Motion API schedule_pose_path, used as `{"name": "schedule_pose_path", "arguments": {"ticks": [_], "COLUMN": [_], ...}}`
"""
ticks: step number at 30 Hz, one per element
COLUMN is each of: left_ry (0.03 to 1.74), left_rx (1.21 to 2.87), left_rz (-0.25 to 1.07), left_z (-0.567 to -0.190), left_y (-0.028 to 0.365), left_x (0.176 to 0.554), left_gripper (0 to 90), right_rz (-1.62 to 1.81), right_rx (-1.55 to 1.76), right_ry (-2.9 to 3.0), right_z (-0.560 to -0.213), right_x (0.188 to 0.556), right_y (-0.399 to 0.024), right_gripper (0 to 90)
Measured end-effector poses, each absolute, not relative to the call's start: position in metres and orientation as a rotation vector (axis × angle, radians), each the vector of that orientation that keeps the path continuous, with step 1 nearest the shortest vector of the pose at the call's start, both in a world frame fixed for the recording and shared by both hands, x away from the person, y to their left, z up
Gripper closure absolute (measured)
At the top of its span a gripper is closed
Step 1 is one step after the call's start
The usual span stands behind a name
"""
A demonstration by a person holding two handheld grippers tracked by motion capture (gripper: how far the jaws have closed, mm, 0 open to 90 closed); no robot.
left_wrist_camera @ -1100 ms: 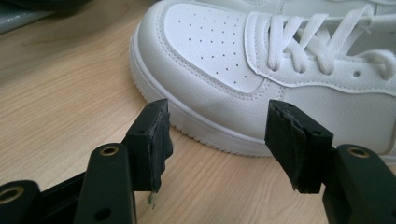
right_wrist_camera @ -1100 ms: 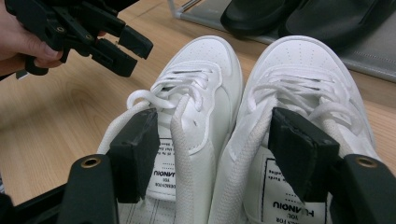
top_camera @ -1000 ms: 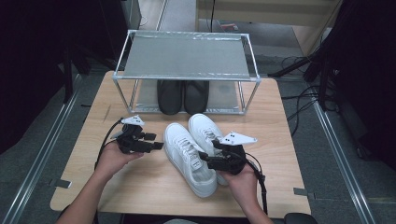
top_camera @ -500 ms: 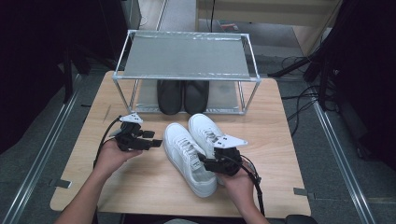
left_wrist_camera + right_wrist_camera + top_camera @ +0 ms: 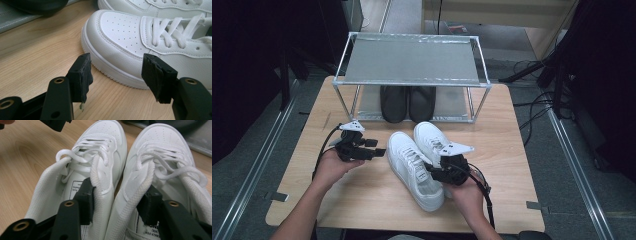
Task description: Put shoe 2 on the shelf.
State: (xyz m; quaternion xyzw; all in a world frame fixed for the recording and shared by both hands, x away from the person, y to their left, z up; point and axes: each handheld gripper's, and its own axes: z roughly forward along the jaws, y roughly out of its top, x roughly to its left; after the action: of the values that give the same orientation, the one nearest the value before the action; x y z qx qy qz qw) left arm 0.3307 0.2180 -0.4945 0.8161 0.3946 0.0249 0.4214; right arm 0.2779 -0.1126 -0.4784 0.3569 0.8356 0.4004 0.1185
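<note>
Two white lace-up sneakers lie side by side on the wooden table, the left one (image 5: pixel 414 167) (image 5: pixel 105 135) and the right one (image 5: pixel 432 137) (image 5: pixel 162 140). My right gripper (image 5: pixel 432 172) (image 5: pixel 117 195) reaches in from their heel end with one jaw inside each shoe. Its jaws have just been closing, and the pads now press the two inner collar walls together between them. My left gripper (image 5: pixel 379 151) (image 5: pixel 117 72) stands open just left of the left sneaker's toe (image 5: pixel 120 32), with nothing between its fingers.
A metal-framed rack (image 5: pixel 412 60) stands at the back of the table (image 5: pixel 362 200), with a pair of black shoes (image 5: pixel 408 102) on its lower level. The table's front edge is close behind both hands.
The right gripper has slid a little into the sneakers' openings and its jaws have narrowed onto the inner collars. The left hand has stayed put.
</note>
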Motion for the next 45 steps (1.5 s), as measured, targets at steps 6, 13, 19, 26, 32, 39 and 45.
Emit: {"name": "schedule_pose_path", "arguments": {"ticks": [6,13,19,26,32,39,45], "left_ry": [0.989,0.986,0.991,0.991,0.99,1.026,1.048], "left_rx": [2.042,2.036,2.03,2.032,2.047,2.034,2.03], "left_rz": [0.064,0.067,0.074,0.078,0.094,0.127,0.164], "left_z": [-0.495,-0.495,-0.494,-0.493,-0.49,-0.49,-0.49], "left_y": [0.217,0.218,0.221,0.222,0.228,0.241,0.252], "left_x": [0.331,0.332,0.332,0.331,0.326,0.319,0.311], "left_gripper": [41.4,41.5,41.5,41.5,41.3,41.0,40.9], "right_rz": [1.149,1.139,1.162,1.174,1.153,1.195,1.246], "right_rx": [1.092,1.087,1.1,1.105,1.055,0.969,0.828], "right_ry": [2.482,2.479,2.496,2.519,2.549,2.616,2.692], "right_z": [-0.476,-0.474,-0.473,-0.471,-0.467,-0.458,-0.445], "right_x": [0.282,0.281,0.284,0.287,0.286,0.288,0.292], "right_y": [-0.11,-0.111,-0.115,-0.118,-0.118,-0.124,-0.129], "right_gripper": [64.1,73.3,73.8,75.1,75.8,75.9,76.0]}}
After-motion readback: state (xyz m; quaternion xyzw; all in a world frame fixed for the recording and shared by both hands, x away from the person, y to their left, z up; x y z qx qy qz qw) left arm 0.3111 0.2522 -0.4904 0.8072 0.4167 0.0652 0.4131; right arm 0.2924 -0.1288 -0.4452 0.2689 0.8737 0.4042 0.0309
